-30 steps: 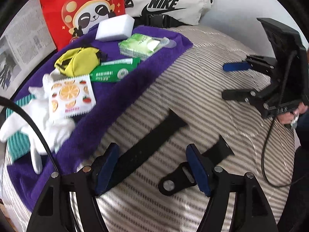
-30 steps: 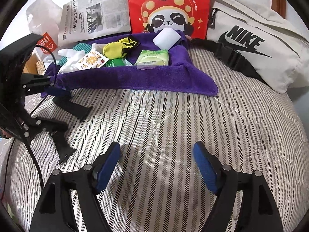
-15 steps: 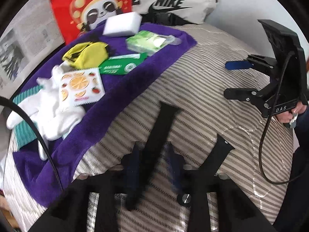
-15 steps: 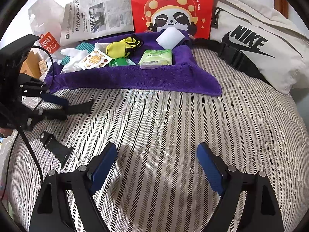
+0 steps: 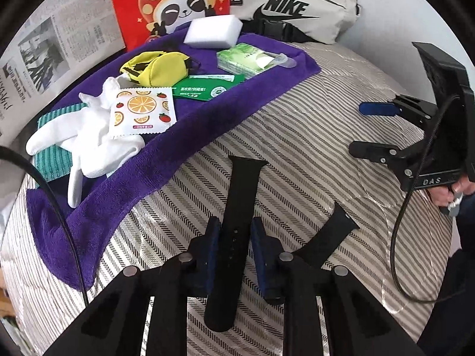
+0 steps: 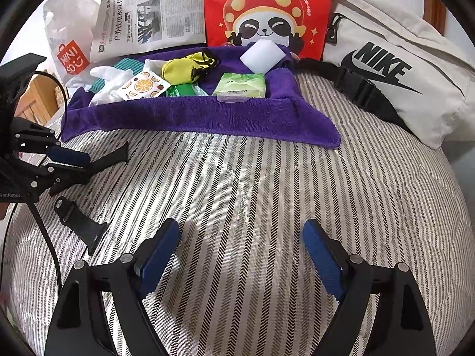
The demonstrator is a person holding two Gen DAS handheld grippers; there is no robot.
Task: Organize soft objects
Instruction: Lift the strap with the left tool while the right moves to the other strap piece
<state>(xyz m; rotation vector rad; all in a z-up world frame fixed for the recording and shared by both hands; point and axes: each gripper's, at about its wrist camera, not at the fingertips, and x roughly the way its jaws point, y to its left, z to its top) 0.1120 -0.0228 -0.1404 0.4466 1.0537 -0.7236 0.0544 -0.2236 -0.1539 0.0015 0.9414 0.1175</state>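
Observation:
My left gripper (image 5: 236,237) is shut on a long black watch strap (image 5: 242,184) and holds it just above the striped bedspread (image 5: 311,148). A second, shorter black strap piece (image 5: 332,234) lies to its right; it also shows in the right wrist view (image 6: 80,222). My right gripper (image 6: 240,249) is open and empty over the bedspread. A purple towel (image 5: 184,139) carries a white sponge (image 5: 212,31), a green tissue pack (image 5: 243,57), a yellow pouch (image 5: 161,66), a green sachet (image 5: 207,89), a fruit-print packet (image 5: 142,109) and white gloves (image 5: 89,145).
A red panda bag (image 6: 267,12), a newspaper (image 6: 151,14) and a white Nike bag (image 6: 394,68) stand behind the towel. A Miniso plastic bag (image 6: 69,44) is at the far left. The other gripper shows at the right of the left wrist view (image 5: 415,136).
My left gripper has closed on the long black strap and lifted it so it points forward. My right gripper has stayed open, drifting slightly back.

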